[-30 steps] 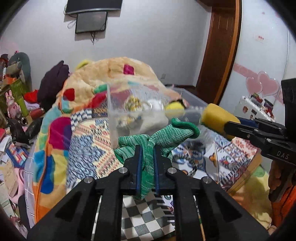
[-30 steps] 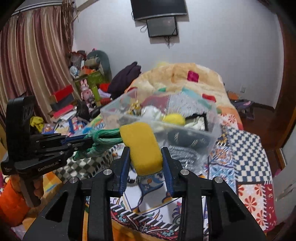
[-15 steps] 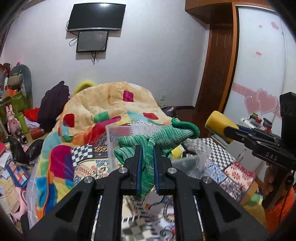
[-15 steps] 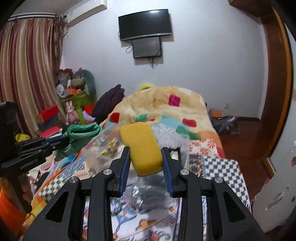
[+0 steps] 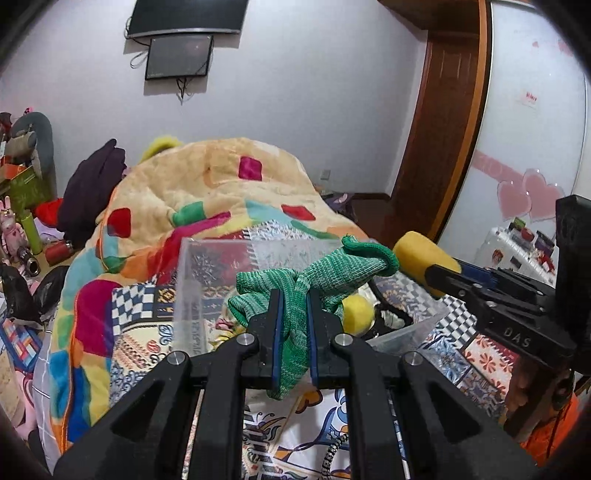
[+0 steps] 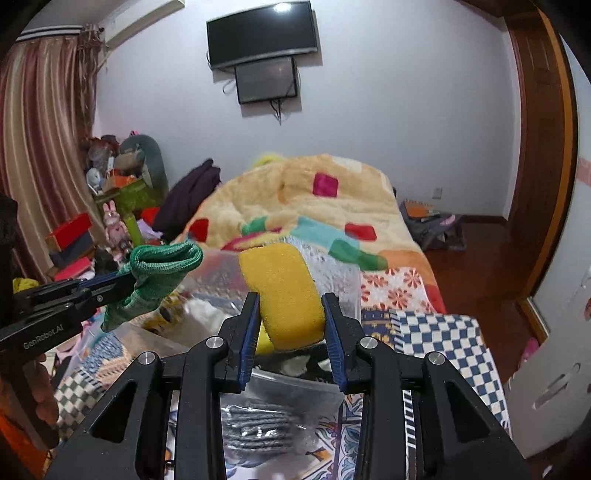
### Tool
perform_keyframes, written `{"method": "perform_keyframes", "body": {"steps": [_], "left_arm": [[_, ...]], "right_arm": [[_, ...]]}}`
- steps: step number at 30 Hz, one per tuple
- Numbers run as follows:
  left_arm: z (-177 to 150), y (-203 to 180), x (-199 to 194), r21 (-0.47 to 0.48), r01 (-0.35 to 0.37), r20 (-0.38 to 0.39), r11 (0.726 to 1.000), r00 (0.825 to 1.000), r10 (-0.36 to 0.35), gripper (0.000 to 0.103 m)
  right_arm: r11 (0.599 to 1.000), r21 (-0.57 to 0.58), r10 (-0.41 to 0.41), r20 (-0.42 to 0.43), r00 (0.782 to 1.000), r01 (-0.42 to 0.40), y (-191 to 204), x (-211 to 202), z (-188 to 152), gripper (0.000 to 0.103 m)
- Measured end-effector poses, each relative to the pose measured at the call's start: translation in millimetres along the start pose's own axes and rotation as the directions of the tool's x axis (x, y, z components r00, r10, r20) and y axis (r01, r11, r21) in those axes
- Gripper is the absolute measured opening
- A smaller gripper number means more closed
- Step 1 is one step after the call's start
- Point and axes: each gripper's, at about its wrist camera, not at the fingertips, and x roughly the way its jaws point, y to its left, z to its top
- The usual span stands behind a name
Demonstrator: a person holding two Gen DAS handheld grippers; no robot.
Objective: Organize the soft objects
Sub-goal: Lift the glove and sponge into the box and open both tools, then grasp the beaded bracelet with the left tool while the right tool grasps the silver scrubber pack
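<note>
Two loads: my left gripper pinches the green knitted cloth, my right gripper squeezes the yellow foam sponge; I should lower both well inside the clear plastic bin before releasing.

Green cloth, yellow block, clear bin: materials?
Green cloth: knitted fabric, matte; ribbed weave, limp folds.
Yellow block: likely foam sponge; porous matte face, rounded corners.
Clear bin: probably rigid plastic; see-through, slightly frosted walls.

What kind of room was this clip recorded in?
Most likely a lived-in bedroom: a bed under a patchwork blanket, a wall-mounted TV, and curtains beside a cluttered corner.
</note>
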Motion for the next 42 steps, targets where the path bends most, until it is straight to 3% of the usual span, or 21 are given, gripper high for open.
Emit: {"method": "perform_keyframes", "body": {"steps": [11,23,28,33,35,37,38,42], "left_arm": [[-7,-9,22,0.032,-0.019,-0.021,0.999,1.0,0.019,0.012],[-12,-12,11,0.033,0.002,-0.033,0.999,0.999,-0.001,0.045],[-13,-15,0,0.037,0.014,-0.026,0.999,1.0,-0.013,0.054],[-14,-13,-16,0.022,0.025,-0.014,0.999,1.0,-0.025,0.067],[-15,-13,-22,0.02,0.026,-0.01,0.999,1.0,-0.026,0.071],[-19,-12,-28,0.021,0.021,-0.011,1.0,1.0,-0.021,0.076],[-21,-11,-29,0.02,0.022,-0.014,1.0,1.0,-0.022,0.077],[-34,-7,-32,0.002,0.027,-0.048,1.0,0.998,-0.027,0.082]], "right_arm": [[1.0,0.004,-0.031,-0.088,0.996,0.031,-4,22,-9,0.031],[1.0,0.01,-0.019,-0.126,0.992,0.02,-5,23,-12,0.034],[1.0,0.008,-0.019,-0.111,0.994,0.021,-4,15,-11,0.053],[1.0,-0.017,-0.025,-0.082,0.996,0.024,0,-1,-8,0.053],[1.0,-0.016,-0.015,-0.07,0.997,0.014,2,-9,-8,0.058],[1.0,-0.002,-0.004,-0.054,0.999,0.004,2,-16,-10,0.079],[1.0,0.003,0.001,-0.045,0.999,0.0,2,-19,-12,0.081],[1.0,0.016,0.017,-0.055,0.998,-0.017,3,-23,-19,0.083]]}}
